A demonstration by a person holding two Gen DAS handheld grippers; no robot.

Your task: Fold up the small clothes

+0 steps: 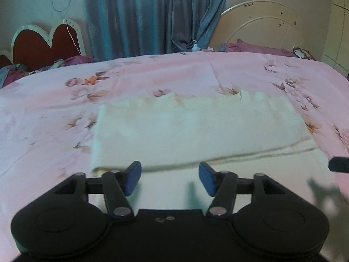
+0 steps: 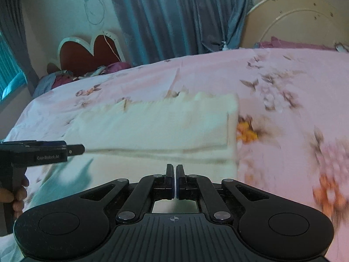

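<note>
A cream garment (image 1: 196, 126) lies flat on the pink floral bedsheet (image 1: 54, 113), its far part folded over the near part, with the doubled edge running across just beyond my fingers. My left gripper (image 1: 170, 178) hovers open over the near layer, blue pads (image 1: 133, 176) wide apart and nothing between them. In the right wrist view the garment (image 2: 163, 126) ends at a straight right edge. My right gripper (image 2: 175, 174) is shut above the cloth's near right part, and I see nothing pinched. The left gripper (image 2: 76, 149) shows side-on at the left, held by a hand (image 2: 15, 194).
A red heart-shaped headboard (image 1: 43, 41), blue curtains (image 1: 152, 15), a pump bottle (image 1: 195, 46) and a round cream headboard (image 1: 261, 26) stand beyond the bed. Crumpled clothes (image 1: 13, 72) lie at the far left, purple bedding (image 1: 250, 45) at the far right.
</note>
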